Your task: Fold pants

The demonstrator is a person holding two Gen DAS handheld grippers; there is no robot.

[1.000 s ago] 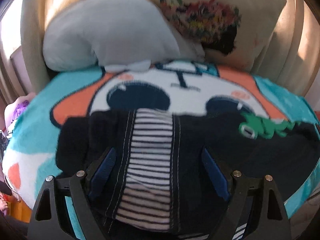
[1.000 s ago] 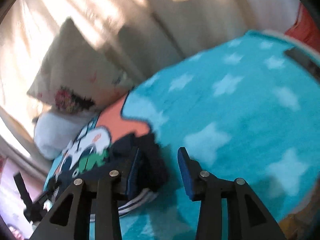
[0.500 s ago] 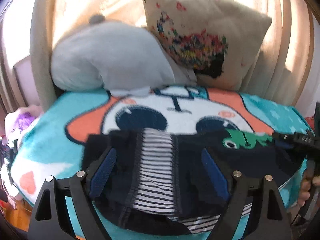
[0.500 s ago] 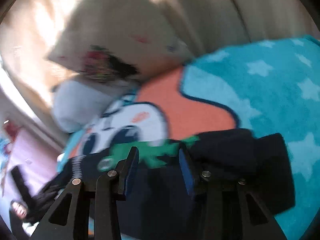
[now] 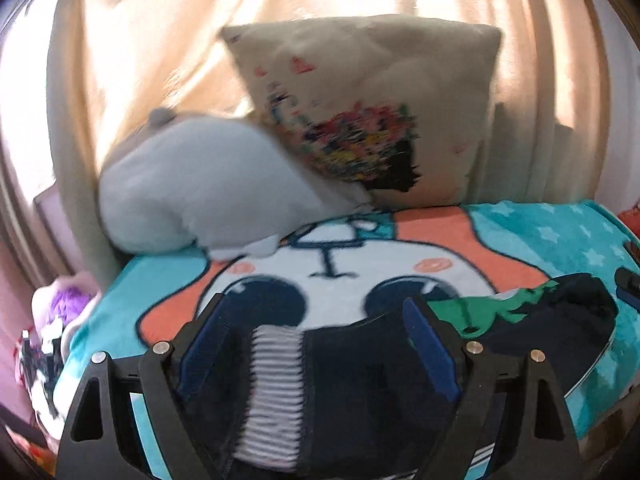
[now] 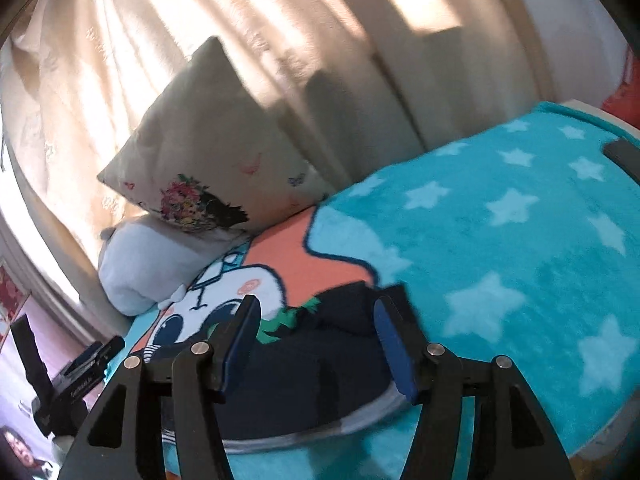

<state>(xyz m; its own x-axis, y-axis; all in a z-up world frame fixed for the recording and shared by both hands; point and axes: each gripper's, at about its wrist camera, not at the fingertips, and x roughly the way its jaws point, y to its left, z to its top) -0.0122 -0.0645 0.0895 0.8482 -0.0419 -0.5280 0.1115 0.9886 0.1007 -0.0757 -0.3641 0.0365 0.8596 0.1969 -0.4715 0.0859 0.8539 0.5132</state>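
Observation:
The dark navy pants (image 5: 360, 376) lie folded on the cartoon blanket (image 5: 340, 256) at the near edge. A black-and-white striped panel (image 5: 272, 392) shows at their left, and a green dinosaur print (image 5: 492, 312) at their right. My left gripper (image 5: 316, 340) is open and empty, raised just above the pants. In the right wrist view the pants (image 6: 320, 372) lie below my right gripper (image 6: 316, 336), which is open and empty above their right end. The left gripper (image 6: 76, 380) shows at the far left there.
A beige flower-print cushion (image 5: 376, 116) and a grey plush pillow (image 5: 208, 188) lean against the curtains (image 5: 160, 40) at the back. The turquoise star-patterned blanket (image 6: 520, 240) stretches right. A dark flat object (image 6: 624, 156) lies near its far right edge.
Both grippers have pulled back and risen away from the pants, which stay lying on the blanket. The right gripper's jaws have opened wider. Both views now tilt up toward the cushions.

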